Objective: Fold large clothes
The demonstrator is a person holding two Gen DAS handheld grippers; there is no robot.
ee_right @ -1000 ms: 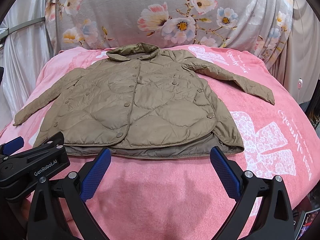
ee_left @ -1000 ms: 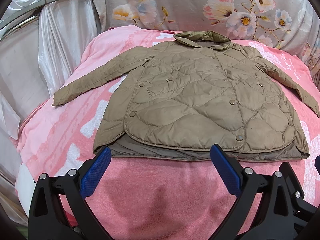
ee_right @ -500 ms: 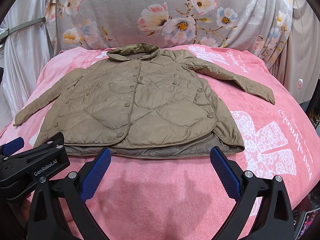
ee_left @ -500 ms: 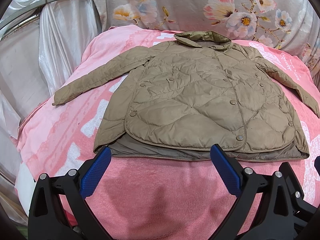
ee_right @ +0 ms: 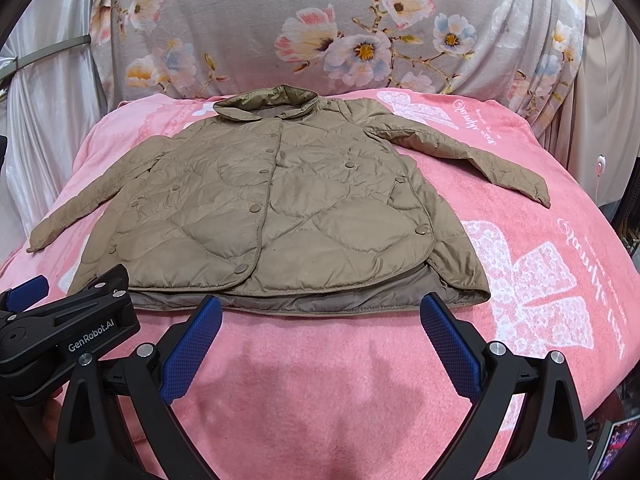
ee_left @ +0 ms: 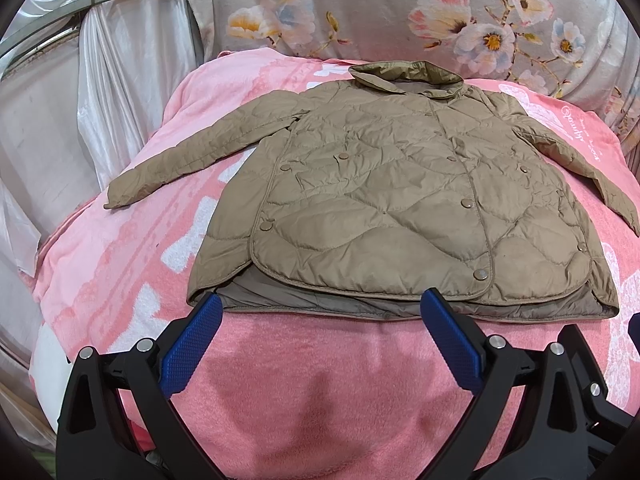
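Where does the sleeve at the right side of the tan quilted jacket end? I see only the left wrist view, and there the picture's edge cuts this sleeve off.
Observer: The right wrist view shows the whole sleeve of the tan quilted jacket. Its cuff lies flat on the pink fleece blanket, well inside the blanket's edge.
Operator: Thank you. Is the right gripper open, and does it hold anything?
Observer: The right gripper is open. Nothing is between its blue textured pads, and it points at the jacket's hem.
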